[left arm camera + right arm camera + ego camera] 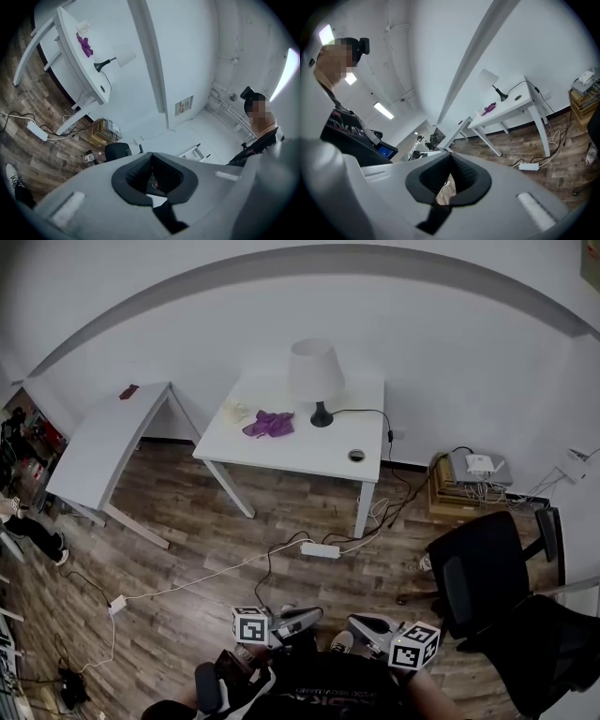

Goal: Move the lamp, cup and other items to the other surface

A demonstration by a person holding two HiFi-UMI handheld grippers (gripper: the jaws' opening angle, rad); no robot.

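Observation:
A white lamp [316, 381] with a black base stands at the back of the white table [309, 457]. Left of it lie a purple cloth [270, 424] and a small pale cup [234, 412]. The left gripper view shows the lamp [117, 61], cloth [85, 45] and cup [83, 26] far off, and the right gripper view shows the lamp [492, 84] and cloth [490, 108]. My left gripper [300, 618] and right gripper [366, 624] hang close to my body, far from the table. Both are shut and hold nothing [151, 180] [449, 180].
A second white table [103, 442] stands to the left with a small dark red object [128, 391] on its far end. A power strip [321, 550] and cables lie on the wood floor. A black office chair [487, 577] is at the right, behind it a low stack with a router [473, 474].

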